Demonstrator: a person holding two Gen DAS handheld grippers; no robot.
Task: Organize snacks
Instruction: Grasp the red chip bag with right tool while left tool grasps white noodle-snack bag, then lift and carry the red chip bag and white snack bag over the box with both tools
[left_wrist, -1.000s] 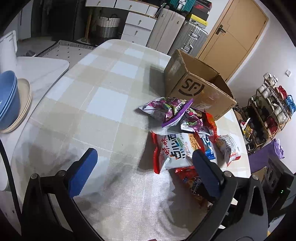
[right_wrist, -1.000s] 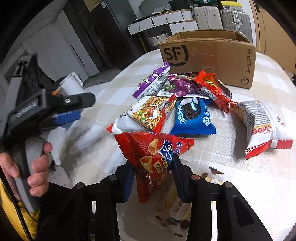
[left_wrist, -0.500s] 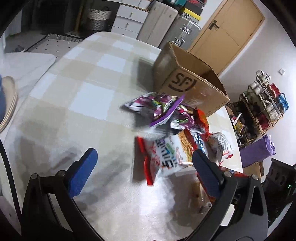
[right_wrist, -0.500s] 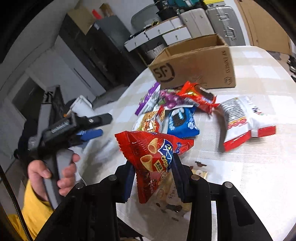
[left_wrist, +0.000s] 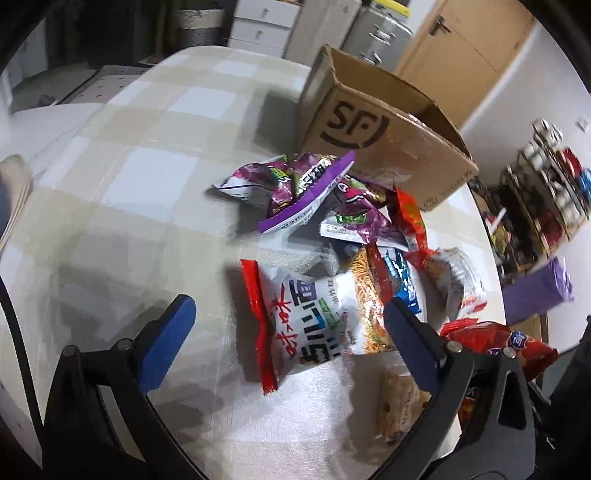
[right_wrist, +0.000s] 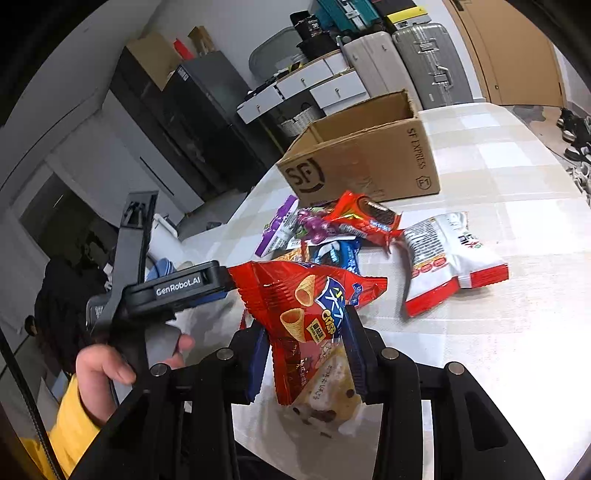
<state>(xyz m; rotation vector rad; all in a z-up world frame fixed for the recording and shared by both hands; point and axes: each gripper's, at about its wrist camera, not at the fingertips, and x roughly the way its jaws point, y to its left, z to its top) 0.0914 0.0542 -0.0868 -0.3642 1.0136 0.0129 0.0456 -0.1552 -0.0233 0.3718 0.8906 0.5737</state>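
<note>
The right claw (right_wrist: 306, 354) was found clamped on the red cone-snack bag (right_wrist: 306, 314), gripped at the bag's lower half, with the upper half fanning out above and beyond the pads. The bag was held clear of the worktop (right_wrist: 517, 362). Directly beneath the claw a clear-wrapped pastry (right_wrist: 328, 391) lay flat on the worktop.

Risk, judged: the hold was on slack, air-filled foil rather than on a firm seam, so the bag could slide out or swing during the carry. The free upper end could also catch the near wall of the box and fold back, dropping the bag short.

Orientation: the bag's long axis ran roughly along the claw's pointing line, tilted leftward; its crimped top seam pointed up and away, toward the pile.

The left claw (left_wrist: 284, 325) was seen with its blue pads wide apart and nothing between them, hovering above the white-and-red noodle packet (left_wrist: 317, 321). A collision between the two claws was judged possible, since both were working over the same pile.

Beyond the right claw lay the blue cookie packet (right_wrist: 340, 254) and, to its right, a white-and-red pouch (right_wrist: 447, 258). Farther off were the purple packets (right_wrist: 291, 225) and a red cookie packet (right_wrist: 362, 218). Farthest stood the open cardboard box (right_wrist: 369, 162), presumed the destination.
</note>
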